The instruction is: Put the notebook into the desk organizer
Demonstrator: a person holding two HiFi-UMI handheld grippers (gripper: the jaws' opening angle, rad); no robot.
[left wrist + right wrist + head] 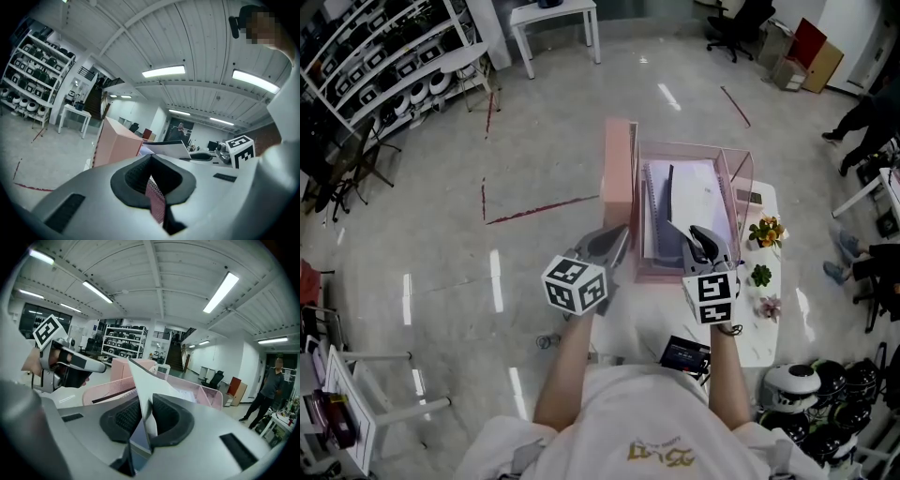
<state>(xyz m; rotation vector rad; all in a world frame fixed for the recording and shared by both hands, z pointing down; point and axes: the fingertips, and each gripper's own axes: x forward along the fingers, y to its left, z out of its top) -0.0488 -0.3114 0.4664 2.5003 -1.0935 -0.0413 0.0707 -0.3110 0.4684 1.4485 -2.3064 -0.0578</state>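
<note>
The pink desk organizer [741, 178] stands on the white table [764, 342], with a spiral-bound book leaning inside. My left gripper [615, 246] is shut on its pink mesh wall [156, 200] at the near left corner. The notebook [698, 199], white pages under a dark cover, stands tilted in the organizer's main bay. My right gripper [701, 239] is at its near edge. In the right gripper view the notebook [146, 387] rises between the pads [124, 416], and the jaws stand slightly apart around it. The left gripper [70, 363] shows beyond the organizer's mesh [110, 389].
Three small potted plants [766, 232] line the table's right side. A black box [684, 354] lies at the near edge. Helmets [802, 384] sit at the lower right. A person [269, 380] stands off to the right, and shelving [384, 56] runs along the far left.
</note>
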